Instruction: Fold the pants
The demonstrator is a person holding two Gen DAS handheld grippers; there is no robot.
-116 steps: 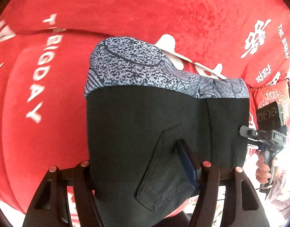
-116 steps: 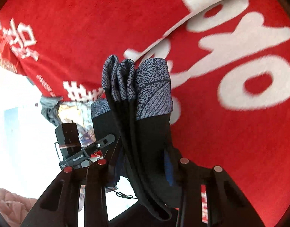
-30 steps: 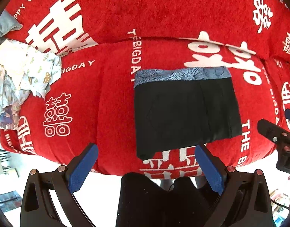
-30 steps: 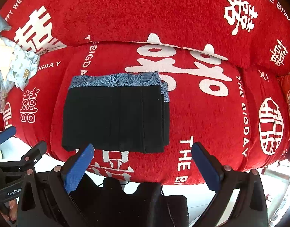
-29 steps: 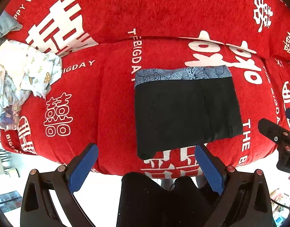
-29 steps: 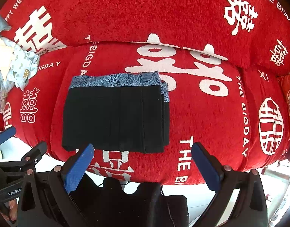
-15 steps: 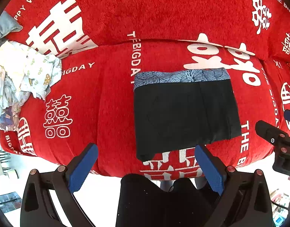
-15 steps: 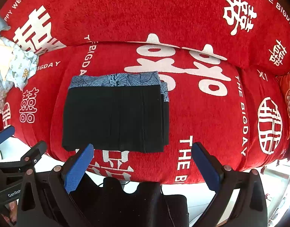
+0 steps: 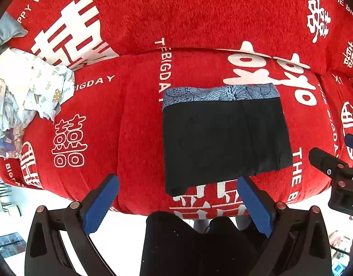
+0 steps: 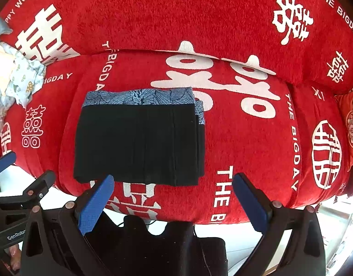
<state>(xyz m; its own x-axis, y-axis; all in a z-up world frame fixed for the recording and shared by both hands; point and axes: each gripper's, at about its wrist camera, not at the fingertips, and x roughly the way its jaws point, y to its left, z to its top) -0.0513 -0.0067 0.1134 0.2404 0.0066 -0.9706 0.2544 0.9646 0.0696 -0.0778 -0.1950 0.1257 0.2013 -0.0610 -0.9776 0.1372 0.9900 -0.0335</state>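
Currently: pants (image 9: 224, 135), black with patterned waistband, folded into a compact rectangle, flat on red sofa (image 9: 135, 119). Left gripper (image 9: 176, 203) and right gripper (image 10: 173, 203) both spread wide, empty, clear of cloth. Folding apparently finished; next, probably only tidying of edges.

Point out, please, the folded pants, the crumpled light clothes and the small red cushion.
folded pants (image 10: 139, 142), right wrist view, middle of the black panel.
crumpled light clothes (image 9: 27, 92), left wrist view, centre of the heap.
small red cushion (image 10: 352, 126), right wrist view, its patterned face.
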